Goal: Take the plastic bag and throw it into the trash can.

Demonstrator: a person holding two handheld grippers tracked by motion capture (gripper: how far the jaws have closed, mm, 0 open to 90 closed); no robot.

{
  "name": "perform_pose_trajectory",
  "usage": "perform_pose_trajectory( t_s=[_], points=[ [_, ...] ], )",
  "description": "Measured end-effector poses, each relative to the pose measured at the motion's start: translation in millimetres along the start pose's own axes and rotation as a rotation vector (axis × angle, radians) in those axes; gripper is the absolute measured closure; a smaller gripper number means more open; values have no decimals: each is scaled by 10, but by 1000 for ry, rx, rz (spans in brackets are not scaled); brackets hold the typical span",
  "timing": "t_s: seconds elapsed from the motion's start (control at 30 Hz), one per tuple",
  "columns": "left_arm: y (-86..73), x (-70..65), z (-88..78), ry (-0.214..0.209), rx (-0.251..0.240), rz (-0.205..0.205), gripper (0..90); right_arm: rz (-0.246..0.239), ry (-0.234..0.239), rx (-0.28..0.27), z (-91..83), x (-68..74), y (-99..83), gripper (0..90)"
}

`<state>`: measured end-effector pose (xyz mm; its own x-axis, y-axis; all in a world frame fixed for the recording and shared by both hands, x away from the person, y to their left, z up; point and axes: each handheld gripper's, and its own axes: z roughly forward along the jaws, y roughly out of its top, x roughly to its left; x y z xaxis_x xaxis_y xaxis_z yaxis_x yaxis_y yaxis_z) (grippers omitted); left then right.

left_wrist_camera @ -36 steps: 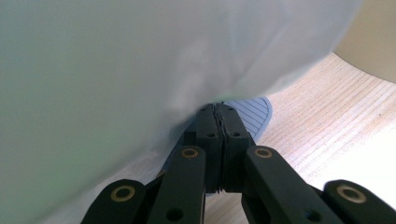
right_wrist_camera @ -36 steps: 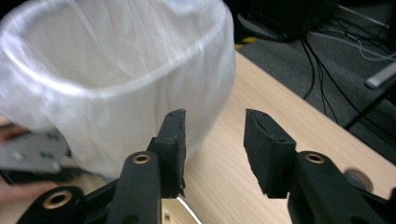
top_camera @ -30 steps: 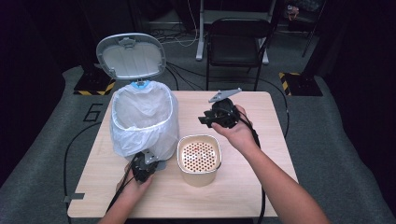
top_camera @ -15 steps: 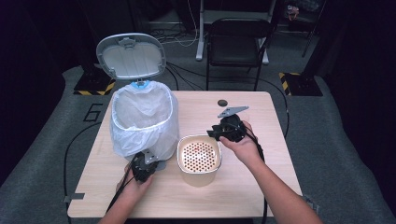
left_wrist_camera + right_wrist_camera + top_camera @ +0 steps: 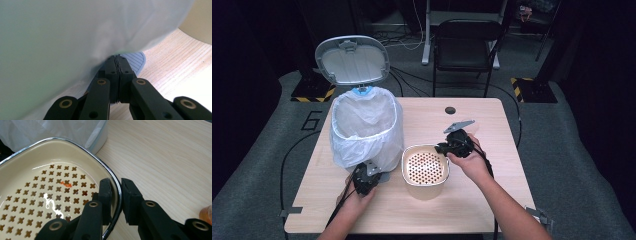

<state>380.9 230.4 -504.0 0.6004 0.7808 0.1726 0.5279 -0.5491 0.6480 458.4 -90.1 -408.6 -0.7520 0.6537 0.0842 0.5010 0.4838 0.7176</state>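
Observation:
A cream container with a perforated insert stands mid-table, and a small orange scrap lies on the insert. My right gripper is at its right edge. The jaws have just closed astride the chrome rim, one inside and one outside. To its left stands a pedal bin lined with a white bag, its lid up. My left gripper is shut, its tips low against the bag and over the grey ribbed pedal.
The wooden table has a dark round hole near its far edge. A black chair stands behind the table, with cables on the floor. An orange object shows at the right gripper view's lower right edge.
My right gripper has come down and towards me from above the table's far right to the container's right rim, and its jaws have closed on the rim. The left gripper has kept still.

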Motion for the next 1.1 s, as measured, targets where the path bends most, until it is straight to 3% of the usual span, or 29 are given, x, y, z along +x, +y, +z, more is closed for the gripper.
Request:
perform_pose_trajectory(
  t_s=[0.2,1.1],
  points=[
    [1,4,-2,2,4,0,886,23,15,-9,-49,-23,-49,801],
    [-4,-2,3,2,-7,-7,885,-32,62,33,-320,-14,-262,797]
  ],
)
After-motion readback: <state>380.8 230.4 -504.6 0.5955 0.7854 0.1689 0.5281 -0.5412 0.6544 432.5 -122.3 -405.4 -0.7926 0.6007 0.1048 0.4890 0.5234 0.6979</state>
